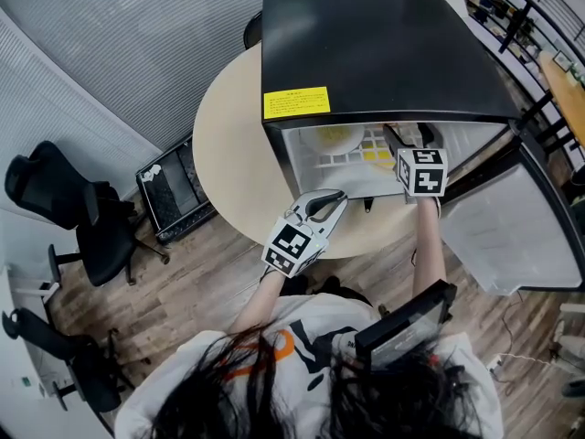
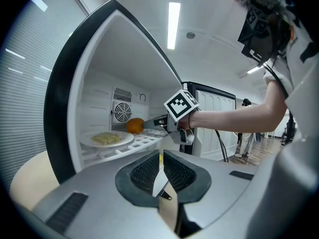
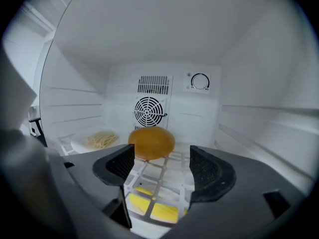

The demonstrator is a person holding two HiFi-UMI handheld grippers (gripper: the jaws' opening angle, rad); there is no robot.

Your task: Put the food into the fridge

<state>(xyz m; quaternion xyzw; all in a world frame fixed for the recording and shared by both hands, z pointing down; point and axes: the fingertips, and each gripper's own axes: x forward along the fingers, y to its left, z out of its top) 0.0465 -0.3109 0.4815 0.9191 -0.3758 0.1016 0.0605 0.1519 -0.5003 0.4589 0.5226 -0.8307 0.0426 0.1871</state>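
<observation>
A black mini fridge [image 1: 384, 53] stands open on a round table [image 1: 228, 144]. On its white wire shelf [image 3: 159, 176] rest an orange [image 3: 151, 142] and a plate of noodles [image 3: 99, 140], which is also in the left gripper view [image 2: 106, 139]. My right gripper [image 3: 162, 163] is inside the fridge and open. The orange sits on the shelf just past its fingertips, untouched. Yellow items [image 3: 152, 210] lie below the shelf. My left gripper [image 2: 160, 171] is shut on nothing in front of the fridge's opening [image 1: 336, 198], and its view shows the right gripper [image 2: 172, 121] next to the orange [image 2: 134, 126].
The fridge door [image 1: 512, 236] is swung open to the right. A fan grille [image 3: 152, 111] and a dial [image 3: 199, 81] are on the fridge's back wall. On the floor at the left stand a black office chair [image 1: 64, 208] and a dark crate [image 1: 174, 186].
</observation>
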